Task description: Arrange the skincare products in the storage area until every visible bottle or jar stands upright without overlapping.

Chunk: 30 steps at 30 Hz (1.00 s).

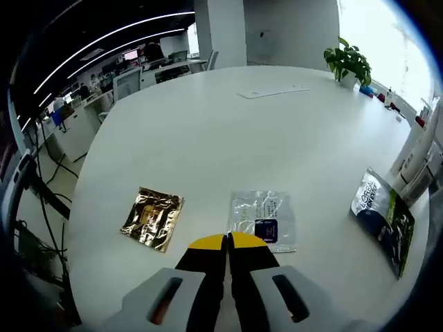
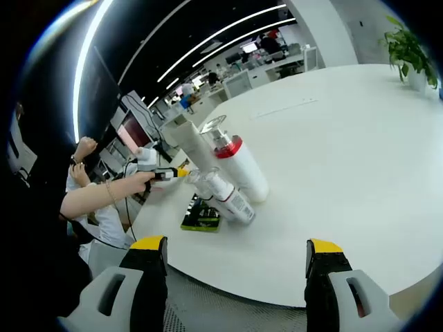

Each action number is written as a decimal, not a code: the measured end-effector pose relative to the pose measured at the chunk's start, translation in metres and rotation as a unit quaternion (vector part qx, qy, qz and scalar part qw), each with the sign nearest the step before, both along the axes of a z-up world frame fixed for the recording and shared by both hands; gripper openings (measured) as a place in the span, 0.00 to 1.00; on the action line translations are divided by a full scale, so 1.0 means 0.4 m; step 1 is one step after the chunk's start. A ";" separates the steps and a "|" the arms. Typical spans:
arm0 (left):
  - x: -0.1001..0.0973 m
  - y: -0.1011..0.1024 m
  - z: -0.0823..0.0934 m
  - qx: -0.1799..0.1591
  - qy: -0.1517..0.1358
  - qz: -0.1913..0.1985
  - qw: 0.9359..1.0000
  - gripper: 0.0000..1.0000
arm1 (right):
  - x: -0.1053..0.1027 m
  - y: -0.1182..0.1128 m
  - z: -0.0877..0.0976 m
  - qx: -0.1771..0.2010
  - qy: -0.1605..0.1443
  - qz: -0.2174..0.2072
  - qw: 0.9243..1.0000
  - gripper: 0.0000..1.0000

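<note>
In the left gripper view my left gripper [image 1: 226, 242] is shut with nothing in it, low over the white table [image 1: 228, 131]. Just beyond its tips lies a clear sachet with a blue label [image 1: 263, 220]. A gold sachet [image 1: 152, 218] lies flat to its left and a dark sachet [image 1: 384, 218] to its right. White bottles [image 1: 419, 166] cluster at the right edge. In the right gripper view my right gripper [image 2: 236, 245] is open and empty, well short of a red-ringed white bottle [image 2: 235, 162], a tall white bottle [image 2: 190, 138] and a clear-capped small bottle [image 2: 225, 194], close together beside the dark sachet [image 2: 202, 213].
A potted plant [image 1: 348, 62] stands at the far side of the table, with small items beside it and a flat white strip [image 1: 273, 91] further left. A person's arm [image 2: 97, 197] holds the left gripper [image 2: 163, 173] left of the bottles. Office desks lie beyond.
</note>
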State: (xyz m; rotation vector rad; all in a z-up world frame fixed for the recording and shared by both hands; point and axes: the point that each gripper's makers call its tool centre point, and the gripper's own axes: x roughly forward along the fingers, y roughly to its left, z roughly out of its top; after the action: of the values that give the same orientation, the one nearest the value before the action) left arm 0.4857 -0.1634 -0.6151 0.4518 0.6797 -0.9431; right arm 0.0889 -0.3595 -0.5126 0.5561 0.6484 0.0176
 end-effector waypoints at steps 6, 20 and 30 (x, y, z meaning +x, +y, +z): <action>-0.001 -0.007 -0.001 0.014 -0.013 -0.019 1.000 0.00 | -0.001 -0.003 -0.001 0.001 0.000 -0.001 1.000 0.85; -0.016 -0.007 0.014 0.003 0.000 -0.021 1.000 0.00 | -0.001 0.004 -0.002 0.000 0.003 0.004 1.000 0.85; -0.057 -0.030 0.070 -0.034 0.001 -0.047 0.998 0.00 | -0.001 0.014 -0.001 -0.001 0.004 0.011 1.000 0.84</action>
State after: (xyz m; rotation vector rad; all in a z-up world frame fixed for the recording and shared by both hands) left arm 0.4628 -0.1754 -0.5870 0.4257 0.6313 -1.0522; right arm 0.0885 -0.3539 -0.5131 0.5480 0.6628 0.0355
